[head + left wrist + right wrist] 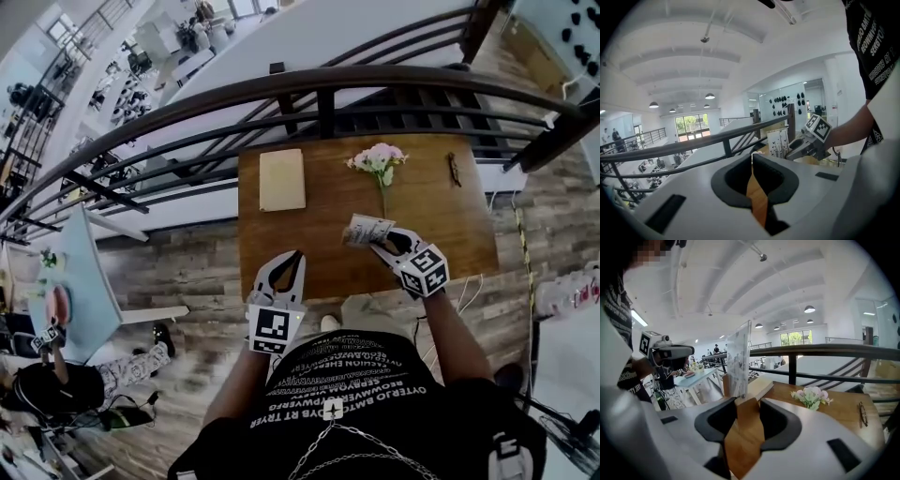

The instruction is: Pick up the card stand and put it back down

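Mezzanine railing [319, 89] runs just beyond the wooden table [441, 239], past both sets of jaws. The right gripper [377, 244] has its jaws clamped on the wooden base of the card stand [740, 357]. The printed card rises upright above them, seemingly clear of the tabletop. The left gripper [292, 258] is pressed together on nothing. The lift looks done. Next comes lowering the stand flat onto bare wood below the jaws, short of the notepad [282, 178] and flowers [378, 159].
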Demonstrator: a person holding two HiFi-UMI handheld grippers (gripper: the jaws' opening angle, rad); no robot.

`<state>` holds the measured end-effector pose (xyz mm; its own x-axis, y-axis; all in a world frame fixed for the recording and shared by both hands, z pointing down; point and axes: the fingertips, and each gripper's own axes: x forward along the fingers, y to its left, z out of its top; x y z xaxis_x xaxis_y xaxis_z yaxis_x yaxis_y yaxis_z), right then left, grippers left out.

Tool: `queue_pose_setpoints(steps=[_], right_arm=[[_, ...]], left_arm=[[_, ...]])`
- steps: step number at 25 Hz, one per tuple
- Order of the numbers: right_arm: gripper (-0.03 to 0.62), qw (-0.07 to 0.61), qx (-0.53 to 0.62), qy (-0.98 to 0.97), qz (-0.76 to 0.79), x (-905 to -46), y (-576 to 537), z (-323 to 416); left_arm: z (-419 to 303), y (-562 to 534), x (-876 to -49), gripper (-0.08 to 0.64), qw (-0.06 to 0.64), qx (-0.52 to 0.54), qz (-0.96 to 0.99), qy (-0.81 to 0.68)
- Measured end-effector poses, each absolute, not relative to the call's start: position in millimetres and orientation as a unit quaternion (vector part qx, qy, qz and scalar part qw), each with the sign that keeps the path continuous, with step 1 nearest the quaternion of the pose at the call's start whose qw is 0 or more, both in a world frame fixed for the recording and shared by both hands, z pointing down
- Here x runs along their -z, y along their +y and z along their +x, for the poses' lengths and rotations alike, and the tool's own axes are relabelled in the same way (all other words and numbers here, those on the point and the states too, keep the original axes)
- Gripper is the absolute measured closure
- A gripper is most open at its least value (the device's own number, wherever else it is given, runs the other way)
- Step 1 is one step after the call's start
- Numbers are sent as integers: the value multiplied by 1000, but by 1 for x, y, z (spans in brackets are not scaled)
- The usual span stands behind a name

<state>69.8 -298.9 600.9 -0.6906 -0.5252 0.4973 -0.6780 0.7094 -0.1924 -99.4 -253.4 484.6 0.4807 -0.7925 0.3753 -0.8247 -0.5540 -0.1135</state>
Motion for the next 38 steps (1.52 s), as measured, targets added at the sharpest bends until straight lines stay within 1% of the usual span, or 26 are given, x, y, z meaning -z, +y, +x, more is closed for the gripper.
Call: queue_pose_setpoints(steps=[9, 28, 38], right_arm=[[426, 203, -143, -908, 337, -530, -292, 58], [426, 179, -89, -923, 330, -432, -279, 74], [426, 176, -85, -925, 325, -431, -278, 71]], left_arm=[[-98, -254, -477, 526, 36, -183, 868, -460], [-76, -244, -461, 526, 31, -163, 873, -458], [-71, -245, -467, 526, 37, -166, 874, -456]])
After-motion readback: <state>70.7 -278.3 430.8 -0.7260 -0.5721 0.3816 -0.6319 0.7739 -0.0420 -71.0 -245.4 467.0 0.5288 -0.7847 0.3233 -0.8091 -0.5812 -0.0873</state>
